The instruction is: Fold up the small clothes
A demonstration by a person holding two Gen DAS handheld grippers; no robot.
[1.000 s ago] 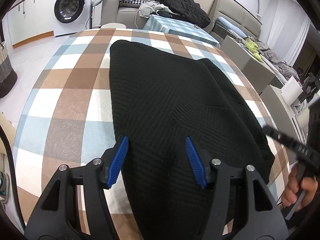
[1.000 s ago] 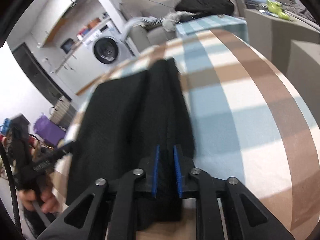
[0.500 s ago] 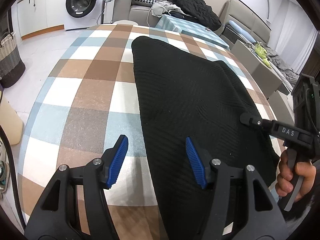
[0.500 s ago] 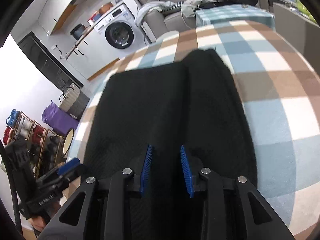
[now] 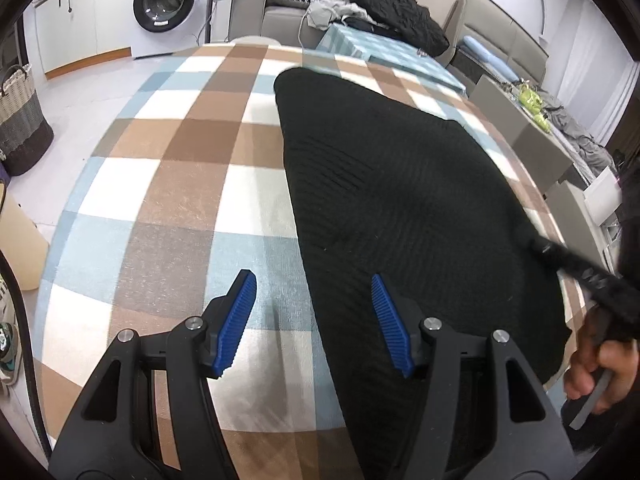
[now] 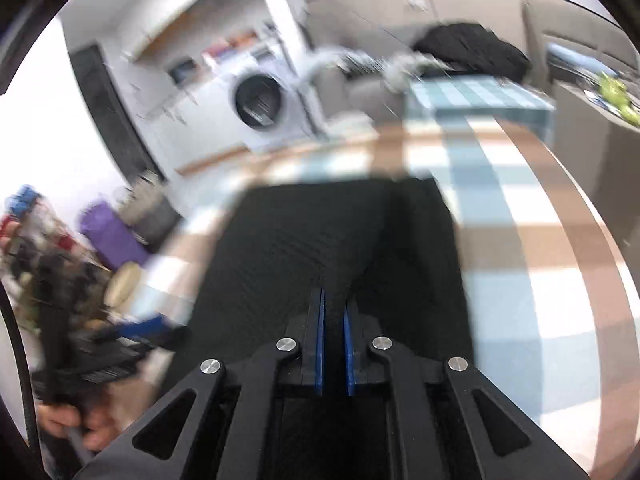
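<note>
The left gripper stands wide, its blue pads spread and holding nothing. It hangs over the near left edge of the black knit garment: the right pad is above the cloth and the left pad above the bare checked tablecloth. I cannot tell whether either pad touches the fabric.

The right gripper is drawn narrow, with only a slim gap between the pads. Dark knit runs up into that gap, so it looks pinched on the garment, though the blur keeps this from being certain. In the left camera the right tool shows as a dark bar at the far right edge of the cloth.

The garment lies mostly flat along the table from near to far, with a lengthwise fold or ridge on its right side, seen in the right camera.

Judging from this, the main risk is the loose left edge. If the right side is lifted or dragged alone, the cloth could skew across the table and the fold come out crooked. A shallow bite on the thick knit could also slip free. A washing machine and a basket stand well away.
</note>
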